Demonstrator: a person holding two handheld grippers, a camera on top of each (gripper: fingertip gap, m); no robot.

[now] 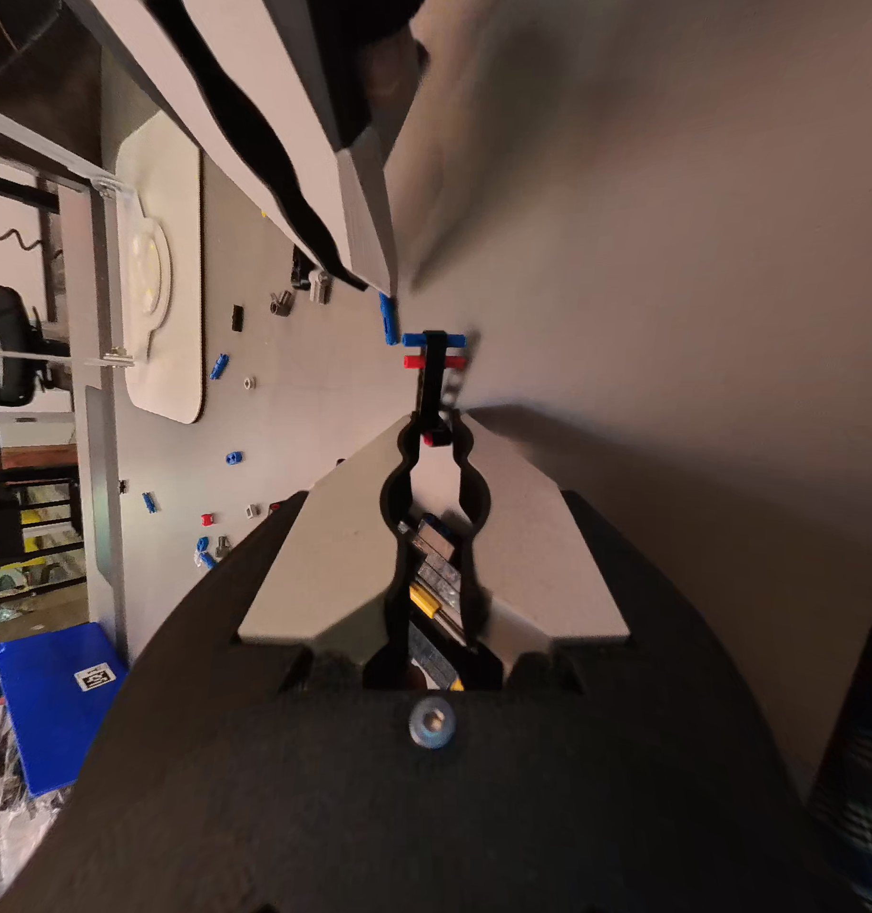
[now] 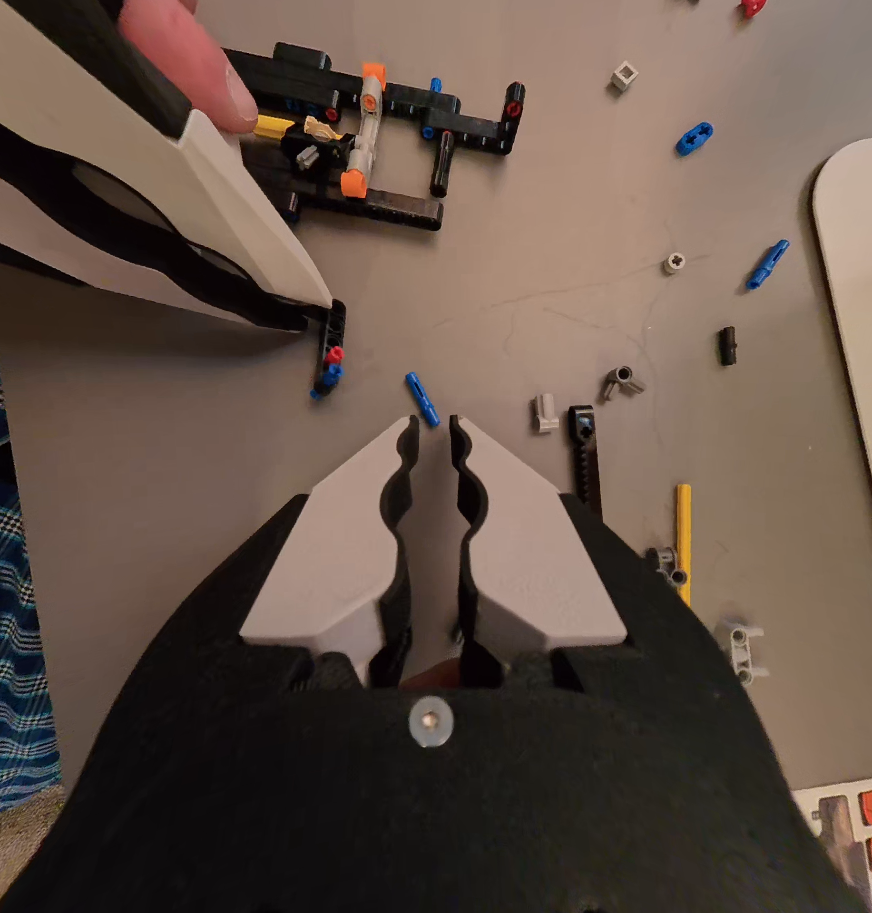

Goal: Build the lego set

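Holding a thin black beam (image 1: 431, 380) by one end, the left gripper (image 1: 434, 425) has its fingers closed tight on it.
One blue and one red pin cross the beam near its far end, low over the grey table (image 2: 522, 306). The right gripper (image 2: 433, 420) stands narrowly parted, holding nothing, its tips at a loose blue pin (image 2: 422, 398). Farther off lies the black frame (image 2: 389, 143) with orange and yellow parts, partly hidden behind the left gripper. Loose pieces dot the table; beyond its edge, dim blurred shelving.

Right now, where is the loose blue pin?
In the right wrist view, the blue pin lies on the grey table, just ahead of the open right gripper.
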